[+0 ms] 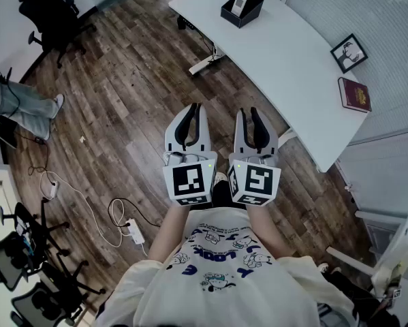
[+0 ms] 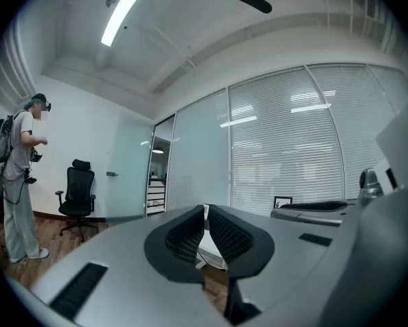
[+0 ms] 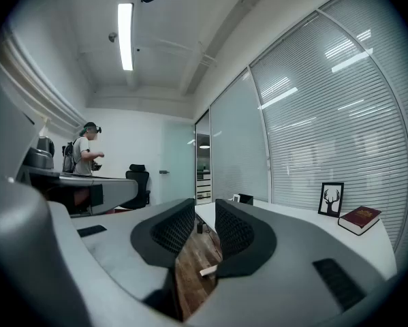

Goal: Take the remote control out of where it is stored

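Left gripper [image 1: 193, 107], held low in front of the person's chest above the wooden floor [image 1: 122, 101]: its own view shows the two ribbed black pads [image 2: 184, 236] drawn together, meeting or all but meeting at the tips with only a thin wedge of space behind them, and nothing caught between. Right gripper [image 1: 248, 111], just beside it at the same height: jaws a narrow way apart, the pads [image 3: 234, 231] roughly parallel, with only floor seen through the gap; it holds and touches nothing. Both point forward toward a long white table [image 1: 285, 53] that runs from top centre to the right edge of the head view. Remote control [image 1: 239, 3]: a small pale, slim object standing upright inside an open black box [image 1: 253, 11] at the far end of the table, its upper part showing above the rim; its buttons are too small to make out. The box lies well apart from both grippers, ahead of them and beyond the table's near edge, roughly in line with the right gripper. Farther right on the same table, a framed picture [image 1: 349, 52] stands near the window blinds and a dark red book [image 1: 354, 94] lies flat beside it. In the right gripper view the same frame [image 3: 332, 199] and book [image 3: 359, 219] appear to the right of the jaws.
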`<act>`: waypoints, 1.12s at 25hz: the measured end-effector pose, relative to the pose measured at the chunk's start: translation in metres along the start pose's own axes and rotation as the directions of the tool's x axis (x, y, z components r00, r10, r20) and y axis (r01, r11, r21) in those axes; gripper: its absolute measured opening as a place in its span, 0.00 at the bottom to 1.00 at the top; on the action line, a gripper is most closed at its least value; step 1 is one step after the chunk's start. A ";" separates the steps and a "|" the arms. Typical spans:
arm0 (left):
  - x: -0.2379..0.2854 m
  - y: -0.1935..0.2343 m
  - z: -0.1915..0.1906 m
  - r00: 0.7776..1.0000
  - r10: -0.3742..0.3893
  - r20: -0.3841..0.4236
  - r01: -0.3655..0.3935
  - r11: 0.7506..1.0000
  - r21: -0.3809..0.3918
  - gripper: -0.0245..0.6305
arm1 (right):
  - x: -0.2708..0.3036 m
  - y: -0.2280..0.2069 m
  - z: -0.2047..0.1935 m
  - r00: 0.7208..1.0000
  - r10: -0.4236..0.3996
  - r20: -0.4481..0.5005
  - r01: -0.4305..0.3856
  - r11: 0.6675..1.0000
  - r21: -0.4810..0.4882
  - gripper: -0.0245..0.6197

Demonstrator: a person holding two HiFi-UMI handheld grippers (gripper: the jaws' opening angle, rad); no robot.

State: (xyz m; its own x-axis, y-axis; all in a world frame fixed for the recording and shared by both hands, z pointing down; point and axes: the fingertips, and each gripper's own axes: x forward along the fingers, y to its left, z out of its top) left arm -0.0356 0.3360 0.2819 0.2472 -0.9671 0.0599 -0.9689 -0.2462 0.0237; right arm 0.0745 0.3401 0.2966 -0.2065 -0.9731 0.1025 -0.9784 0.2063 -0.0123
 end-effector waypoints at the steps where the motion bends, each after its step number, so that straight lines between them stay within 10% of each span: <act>1: 0.002 0.000 0.000 1.000 -0.001 0.001 0.001 1.000 0.001 0.09 | 0.002 -0.001 0.001 1.000 0.001 0.001 -0.001 1.000 0.000 0.21; 28: 0.062 -0.022 -0.011 0.997 0.081 -0.011 -0.081 0.997 0.003 0.09 | 0.064 -0.045 -0.009 0.991 0.135 -0.004 -0.135 0.990 0.044 0.21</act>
State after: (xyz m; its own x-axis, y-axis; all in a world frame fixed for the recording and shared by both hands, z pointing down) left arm 0.0011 0.2822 0.2962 0.1684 -0.9830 0.0729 -0.9857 -0.1676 0.0163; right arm 0.1056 0.2691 0.3124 -0.3368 -0.9359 0.1036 -0.9411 0.3309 -0.0702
